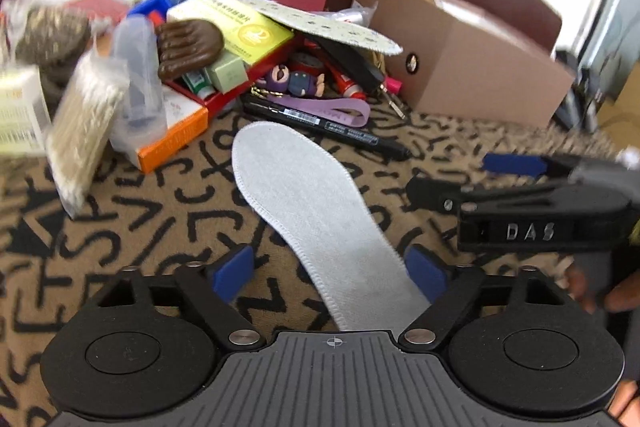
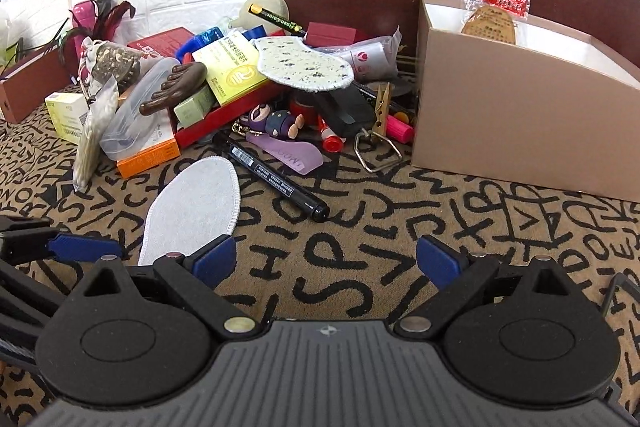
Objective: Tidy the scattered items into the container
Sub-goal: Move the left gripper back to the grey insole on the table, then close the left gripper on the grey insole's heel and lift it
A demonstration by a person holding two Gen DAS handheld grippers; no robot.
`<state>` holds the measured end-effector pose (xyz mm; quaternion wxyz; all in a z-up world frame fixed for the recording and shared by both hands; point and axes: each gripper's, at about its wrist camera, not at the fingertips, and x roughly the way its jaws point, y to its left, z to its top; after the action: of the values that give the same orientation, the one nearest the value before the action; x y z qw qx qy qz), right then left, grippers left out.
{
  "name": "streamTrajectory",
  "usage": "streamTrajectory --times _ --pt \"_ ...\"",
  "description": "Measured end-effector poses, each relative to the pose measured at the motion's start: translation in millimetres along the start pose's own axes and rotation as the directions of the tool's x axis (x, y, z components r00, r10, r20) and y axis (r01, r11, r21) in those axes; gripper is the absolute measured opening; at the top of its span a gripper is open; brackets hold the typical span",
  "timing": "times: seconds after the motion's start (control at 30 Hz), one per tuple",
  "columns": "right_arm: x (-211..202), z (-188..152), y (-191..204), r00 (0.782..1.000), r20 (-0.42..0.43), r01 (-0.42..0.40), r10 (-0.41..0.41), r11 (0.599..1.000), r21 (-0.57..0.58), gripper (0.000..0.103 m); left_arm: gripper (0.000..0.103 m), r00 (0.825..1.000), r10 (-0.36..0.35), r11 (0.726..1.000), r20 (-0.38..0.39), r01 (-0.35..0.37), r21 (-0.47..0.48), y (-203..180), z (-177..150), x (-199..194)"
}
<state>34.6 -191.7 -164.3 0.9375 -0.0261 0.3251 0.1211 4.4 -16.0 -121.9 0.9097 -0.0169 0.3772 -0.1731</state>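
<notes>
Your right hand-held gripper [image 1: 460, 183] carries raised letters reading "DAS" on its body, clear in the left wrist view. The black marker [image 2: 278, 181] has a barcode label and small white print, too fine to read. The purple strap [image 2: 294, 154] shows letters that look like "MOO", though I can't be sure at this angle. The black-and-yellow pen [image 2: 276, 15] seems to read "Color". The yellow box [image 2: 230, 67] bears print too small to make out.

The white insole [image 1: 316, 211] lies flat on the letter-patterned bench [image 2: 400, 227], its heel end running between the blue pads of your left hand-held gripper [image 1: 330, 277], whose jaws stand apart without pressing it. Your right hand-held gripper's jaws are also apart, over bare bench, the insole just to its left. The cardboard container [image 2: 520, 123] stands at the right.
</notes>
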Motion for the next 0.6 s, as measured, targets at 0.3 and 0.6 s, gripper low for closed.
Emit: streamTrajectory --times 0.3,0.6 --pt "3 -2 8 0.997 -0.032 -0.072 0.072 0.997 0.012 0.084 0.036 1.000 0.026 0.999 0.012 -0.027 0.033 0 0 -2" --pt "-6 8 2 0.995 -0.006 -0.096 0.097 0.993 0.075 0.079 0.065 0.996 -0.092 0.987 0.008 0.092 -0.134 19 9 4"
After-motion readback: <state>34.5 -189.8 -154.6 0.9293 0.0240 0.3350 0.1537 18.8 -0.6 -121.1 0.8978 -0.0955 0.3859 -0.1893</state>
